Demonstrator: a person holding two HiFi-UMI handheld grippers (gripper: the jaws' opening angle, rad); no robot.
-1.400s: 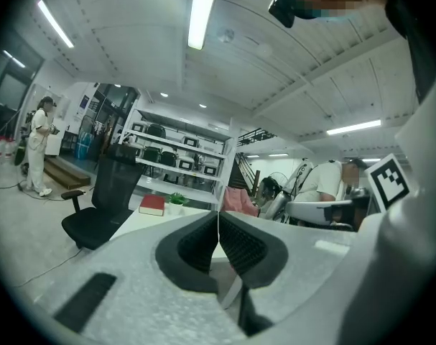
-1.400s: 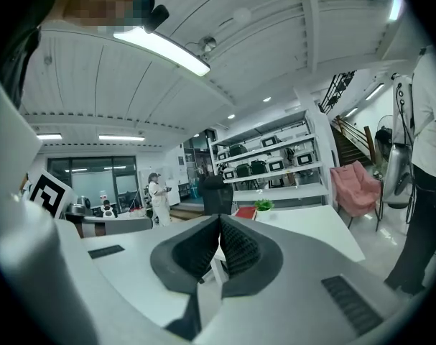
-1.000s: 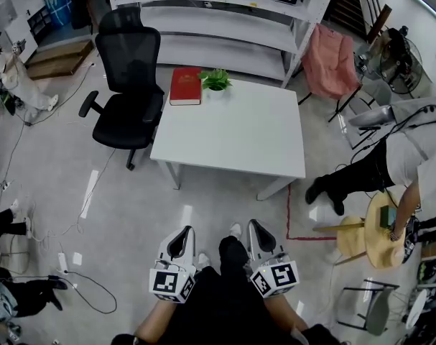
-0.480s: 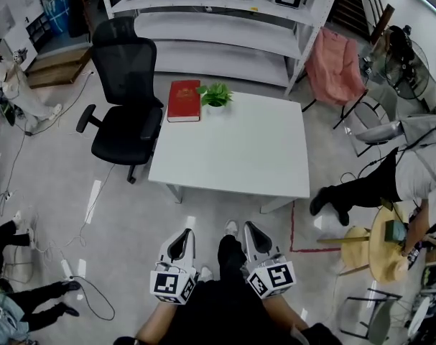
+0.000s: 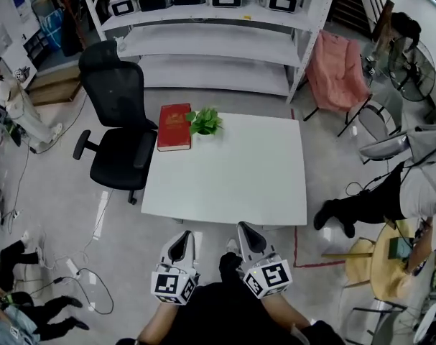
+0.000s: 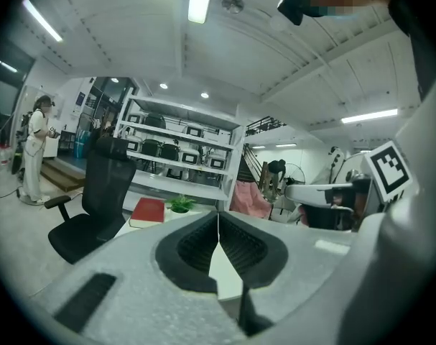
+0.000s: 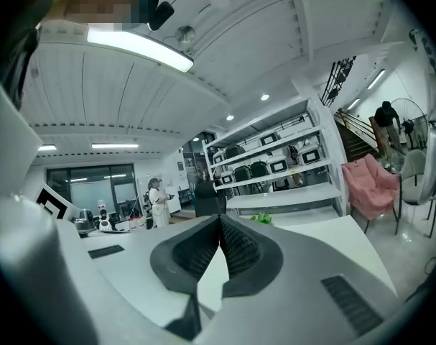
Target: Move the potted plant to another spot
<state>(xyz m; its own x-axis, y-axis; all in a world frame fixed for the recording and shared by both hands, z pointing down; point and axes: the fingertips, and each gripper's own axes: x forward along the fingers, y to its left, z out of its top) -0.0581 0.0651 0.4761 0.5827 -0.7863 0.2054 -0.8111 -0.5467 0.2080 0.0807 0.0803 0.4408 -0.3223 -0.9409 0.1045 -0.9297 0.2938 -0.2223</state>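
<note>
A small potted plant (image 5: pixel 205 122) with green leaves in a white pot stands at the far left part of the white table (image 5: pixel 239 178), right beside a red book (image 5: pixel 174 126). It shows small in the left gripper view as the potted plant (image 6: pixel 180 205) and in the right gripper view as the potted plant (image 7: pixel 261 218). My left gripper (image 5: pixel 180 244) and right gripper (image 5: pixel 246 235) hang side by side just short of the table's near edge, both shut with nothing between the jaws. The plant is well ahead of them.
A black office chair (image 5: pixel 117 121) stands at the table's left. White shelving (image 5: pixel 203 27) with boxes runs behind it. A pink folding chair (image 5: pixel 340 60) sits at the back right. A person (image 5: pixel 411 185) bends at the right by a round wooden stool (image 5: pixel 386 257). Cables lie on the floor at left.
Both grippers and the camera have advanced toward the table, so its near edge now lies just ahead of the jaws. Both grippers stay shut.
</note>
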